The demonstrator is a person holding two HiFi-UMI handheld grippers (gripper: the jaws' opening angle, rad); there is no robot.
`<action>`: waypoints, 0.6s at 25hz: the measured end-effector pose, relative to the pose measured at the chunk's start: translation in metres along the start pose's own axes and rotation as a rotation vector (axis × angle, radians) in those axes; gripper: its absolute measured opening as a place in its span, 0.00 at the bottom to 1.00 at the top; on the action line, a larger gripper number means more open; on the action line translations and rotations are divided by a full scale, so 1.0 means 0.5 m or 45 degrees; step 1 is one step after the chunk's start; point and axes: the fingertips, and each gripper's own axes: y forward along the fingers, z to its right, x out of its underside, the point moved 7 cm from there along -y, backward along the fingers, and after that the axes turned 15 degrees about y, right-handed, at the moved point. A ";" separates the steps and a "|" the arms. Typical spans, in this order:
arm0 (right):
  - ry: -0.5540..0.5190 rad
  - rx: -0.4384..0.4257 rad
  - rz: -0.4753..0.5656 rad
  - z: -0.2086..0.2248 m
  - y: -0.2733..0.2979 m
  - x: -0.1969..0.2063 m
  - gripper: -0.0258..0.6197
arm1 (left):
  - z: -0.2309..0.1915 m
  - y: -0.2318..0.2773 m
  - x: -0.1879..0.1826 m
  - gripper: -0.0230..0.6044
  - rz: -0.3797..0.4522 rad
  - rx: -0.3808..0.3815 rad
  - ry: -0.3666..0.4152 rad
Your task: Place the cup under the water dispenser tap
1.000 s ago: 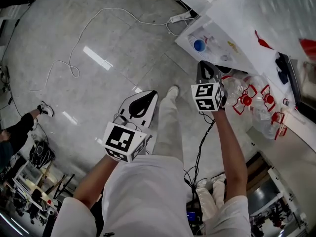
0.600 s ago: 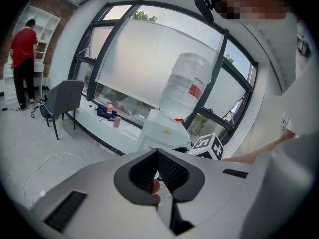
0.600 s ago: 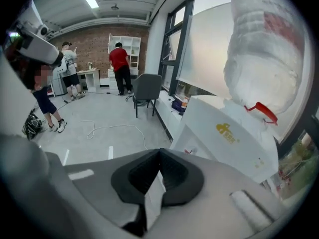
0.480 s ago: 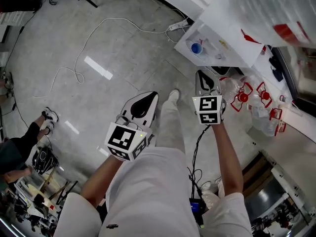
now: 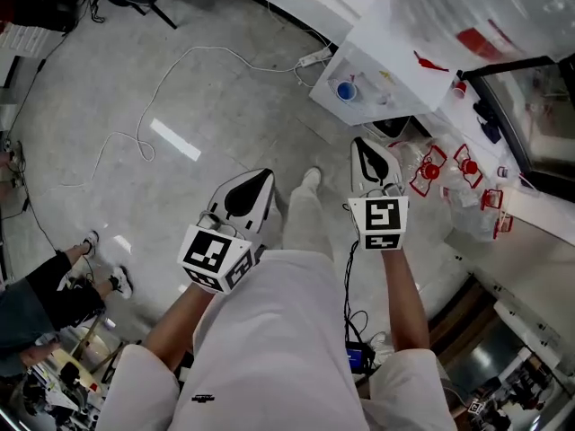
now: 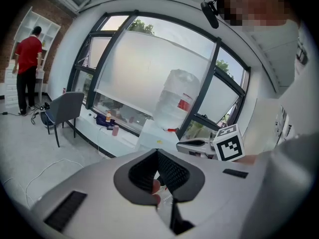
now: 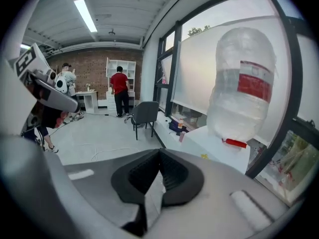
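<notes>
Approach posture: we hold left gripper [image 5: 256,185] and right gripper [image 5: 367,151] side by side at our waist, both with jaws together on nothing, aimed toward the dispenser [image 5: 395,39], on whose white top what we take for the cup [image 5: 346,90], small and blue, sits well apart from them.

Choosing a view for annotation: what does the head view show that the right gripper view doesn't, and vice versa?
Head view only: the wearer's legs, a blue round part on the dispenser top. Right gripper view only: a person in a red shirt, brick wall, ceiling light. Both: the water jug with its red label, and the left hand-held gripper.
</notes>
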 end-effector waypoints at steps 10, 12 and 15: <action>0.107 0.039 0.139 -0.060 -0.128 -0.052 0.06 | -0.003 -0.080 -0.030 0.05 0.088 -0.035 0.002; 0.126 0.046 0.165 -0.075 -0.150 -0.060 0.06 | -0.008 -0.097 -0.038 0.05 0.105 -0.043 0.011; 0.120 0.070 0.200 -0.092 -0.182 -0.070 0.06 | -0.013 -0.112 -0.047 0.05 0.144 -0.052 0.003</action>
